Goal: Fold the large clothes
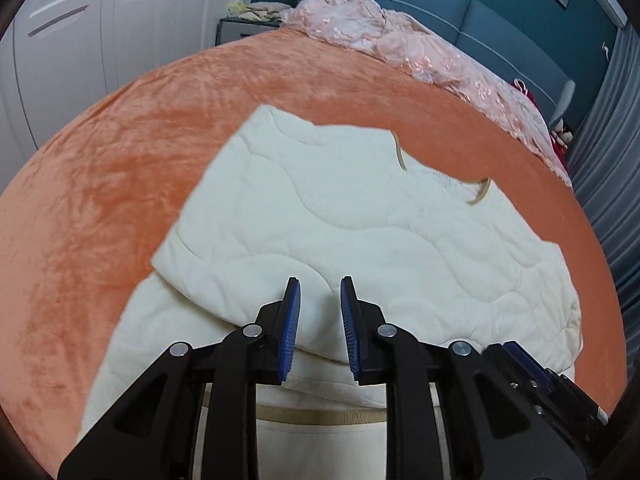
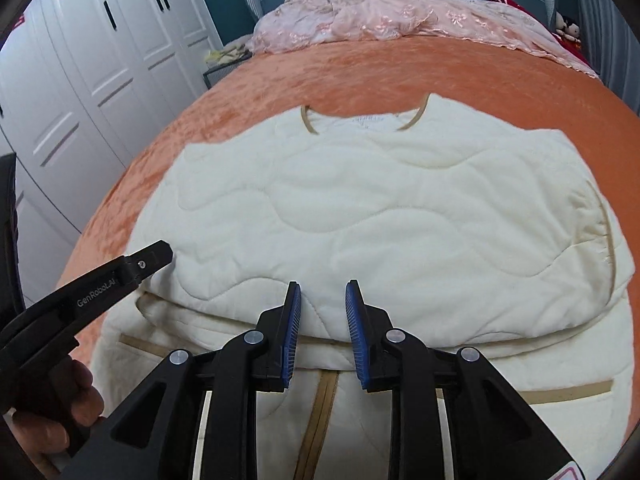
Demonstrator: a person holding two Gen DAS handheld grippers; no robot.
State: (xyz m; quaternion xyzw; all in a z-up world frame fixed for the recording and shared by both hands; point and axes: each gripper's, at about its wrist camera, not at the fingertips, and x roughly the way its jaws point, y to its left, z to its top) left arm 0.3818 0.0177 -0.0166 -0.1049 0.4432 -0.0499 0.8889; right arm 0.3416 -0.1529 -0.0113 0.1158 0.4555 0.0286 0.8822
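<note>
Cream quilted jacket with tan trim (image 2: 360, 216) spread on the orange plush bedspread (image 2: 380, 72), neckline toward the headboard edge of the bed, hem toward the foot edge nearest both cameras. Upper part already doubled down over the lower part: a folded edge running side to side just ahead of both sets of fingertips, with the tan zipper line and pocket trims of the layer beneath showing below it in the right wrist view.

Right gripper (image 2: 323, 328) held over that folded edge near the jacket's middle, blue-padded fingers (image 2: 292, 332) spread apart, nothing between them. Left gripper (image 1: 320, 328) likewise spread wide and empty, poised over the same edge; seen from the right wrist view as a black body entering at the jacket's left side, its tip close to the garment's left edge, contact not discernible.

Long axis of the folded bundle now across the bed, side to side, with each gripper roughly at its own half. Probably next: pinching the near folded edge or a side and carrying it across for another fold; the left gripper better placed for the left side, the right for the middle and right sleeve area.

Crumpled pink lace coverlet (image 2: 400, 16) heaped along the headboard edge, well apart from the jacket.
</note>
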